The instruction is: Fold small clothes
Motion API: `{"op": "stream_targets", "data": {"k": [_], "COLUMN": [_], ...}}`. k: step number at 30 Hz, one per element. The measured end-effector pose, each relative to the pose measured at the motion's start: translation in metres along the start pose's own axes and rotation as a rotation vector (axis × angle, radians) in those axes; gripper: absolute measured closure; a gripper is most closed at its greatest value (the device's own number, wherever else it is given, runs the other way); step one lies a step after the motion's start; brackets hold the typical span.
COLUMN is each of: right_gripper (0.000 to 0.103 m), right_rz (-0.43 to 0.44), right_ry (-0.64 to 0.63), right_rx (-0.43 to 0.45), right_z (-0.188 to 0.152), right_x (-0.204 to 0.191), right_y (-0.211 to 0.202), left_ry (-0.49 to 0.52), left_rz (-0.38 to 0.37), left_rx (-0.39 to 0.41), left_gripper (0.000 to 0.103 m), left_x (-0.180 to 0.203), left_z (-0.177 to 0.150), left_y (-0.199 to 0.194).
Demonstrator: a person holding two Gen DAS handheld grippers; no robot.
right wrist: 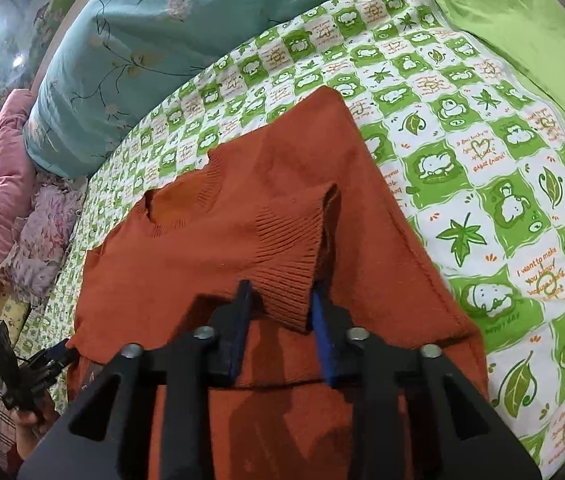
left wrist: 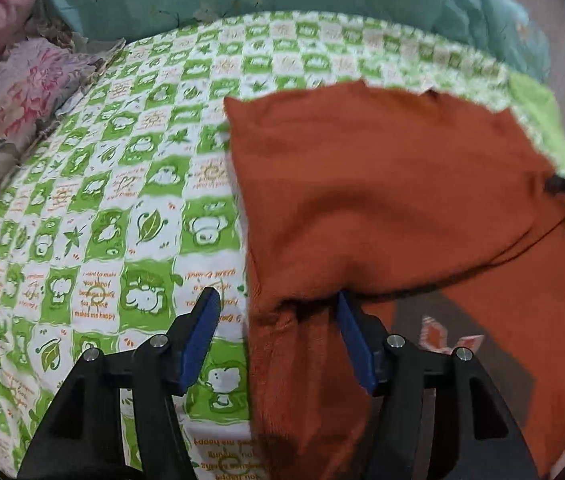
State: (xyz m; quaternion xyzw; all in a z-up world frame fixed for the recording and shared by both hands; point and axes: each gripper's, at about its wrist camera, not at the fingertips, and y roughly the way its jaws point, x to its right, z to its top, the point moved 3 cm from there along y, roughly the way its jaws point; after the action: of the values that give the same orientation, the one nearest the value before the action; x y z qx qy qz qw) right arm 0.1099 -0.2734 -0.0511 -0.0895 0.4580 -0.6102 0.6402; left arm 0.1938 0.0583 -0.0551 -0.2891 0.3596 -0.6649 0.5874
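Observation:
A small rust-orange knit sweater (right wrist: 218, 240) lies on a green-and-white checked bedsheet (right wrist: 462, 152). In the left wrist view the sweater (left wrist: 382, 192) fills the right half. My left gripper (left wrist: 276, 300) is open, its jaws wide apart over the sweater's left edge, the right pad (left wrist: 352, 336) against a raised fold. My right gripper (right wrist: 280, 296) has its jaws around the ribbed cuff (right wrist: 290, 248) of a sleeve folded over the body; the cuff sits between the blue pads. The left gripper also shows in the right wrist view (right wrist: 48, 360) at the sweater's far left edge.
A teal floral quilt (right wrist: 142, 48) is bunched along the far side of the bed. Pink and floral bedding (left wrist: 14, 92) lies at the left. A plain green sheet (right wrist: 522, 32) lies at the far right. A dark patterned panel (left wrist: 442, 336) shows on the sweater near my left gripper.

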Motion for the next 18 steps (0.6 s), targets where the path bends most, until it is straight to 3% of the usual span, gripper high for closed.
{"op": "stream_targets", "data": {"k": [4,7,10,12,18], "right_gripper": [0.098,0.099,0.099,0.100,0.100], "right_rz": [-0.003,-0.018,-0.034,-0.050,-0.152], "right_ry": [-0.033,-0.077,-0.142,-0.188,-0.196], "right_rx": [0.021,0.031,0.103,0.159,-0.014], "right_z": [0.003,0.006,0.014,0.017,-0.005], "right_x": [-0.006,-0.012,-0.025,-0.029,0.013], "right_y": [-0.006,-0.011,-0.032,-0.052,-0.020], "left_ry": [-0.039,-0.088,-0.214,-0.219,-0.227], "left_rz": [-0.004,-0.007,-0.043,-0.024,-0.032], "left_rx": [0.009,0.009,0.043,0.039,0.032], "left_gripper": [0.058,0.087,0.090,0.091,0.091], "left_x": [-0.007,-0.016,-0.030,-0.030,-0.029], "left_z": [-0.006,-0.002,0.004,0.000,-0.010], "left_y": [-0.002,-0.002,-0.008,-0.006,-0.002]}}
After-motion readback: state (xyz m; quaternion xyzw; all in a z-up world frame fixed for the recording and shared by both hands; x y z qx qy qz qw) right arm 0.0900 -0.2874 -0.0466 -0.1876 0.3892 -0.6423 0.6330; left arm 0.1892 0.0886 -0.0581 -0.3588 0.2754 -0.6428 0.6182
